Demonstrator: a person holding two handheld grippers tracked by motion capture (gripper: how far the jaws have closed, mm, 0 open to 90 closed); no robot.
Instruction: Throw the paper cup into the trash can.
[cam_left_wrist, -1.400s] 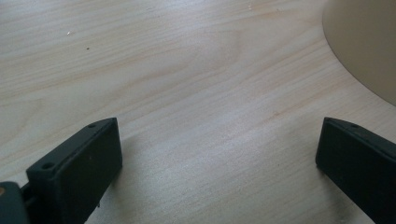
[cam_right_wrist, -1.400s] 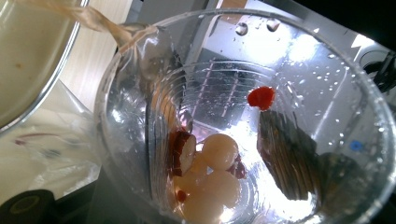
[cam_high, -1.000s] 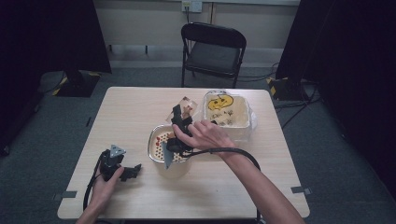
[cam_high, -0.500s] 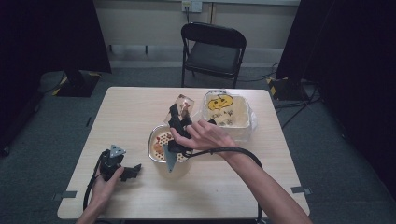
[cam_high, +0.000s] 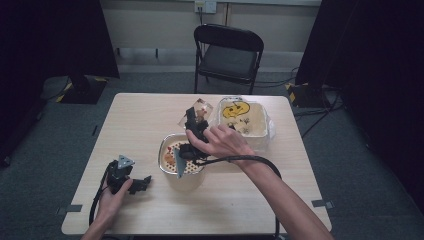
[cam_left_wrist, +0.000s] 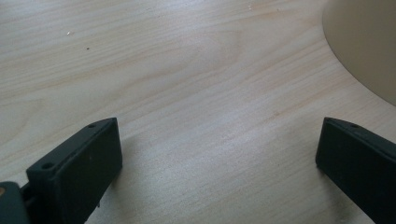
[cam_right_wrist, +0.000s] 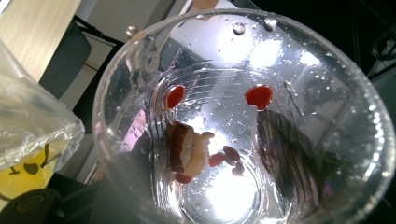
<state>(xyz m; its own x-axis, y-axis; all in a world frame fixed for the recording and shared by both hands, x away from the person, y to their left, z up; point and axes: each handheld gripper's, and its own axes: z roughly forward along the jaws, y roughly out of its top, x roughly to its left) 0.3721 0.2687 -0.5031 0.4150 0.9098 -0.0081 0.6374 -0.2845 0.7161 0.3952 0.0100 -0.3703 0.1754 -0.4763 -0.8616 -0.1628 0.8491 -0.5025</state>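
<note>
In the high view my right gripper (cam_high: 196, 117) holds a clear plastic cup (cam_high: 200, 109) tipped on its side above a round bowl (cam_high: 163, 150) of red and pale food. The right gripper view looks into the clear cup (cam_right_wrist: 243, 121): wet walls, red smears, and a brown-and-white food piece (cam_right_wrist: 187, 149) sticking near the bottom. My left gripper (cam_high: 141, 183) rests on the table at the front left, its jaws wide open (cam_left_wrist: 219, 154) over bare wood. The bowl's beige wall (cam_left_wrist: 369, 42) is just ahead of it to the right.
A square container (cam_high: 260, 131) lined with clear plastic and bearing a yellow smiley stands right behind the bowl, under the right hand. A black folding chair (cam_high: 227, 52) is beyond the table's far edge. Cables trail from both grippers across the light wood table (cam_high: 280, 200).
The right gripper and tilted cup have shifted slightly farther and higher over the bowl. The left gripper has stayed put.
</note>
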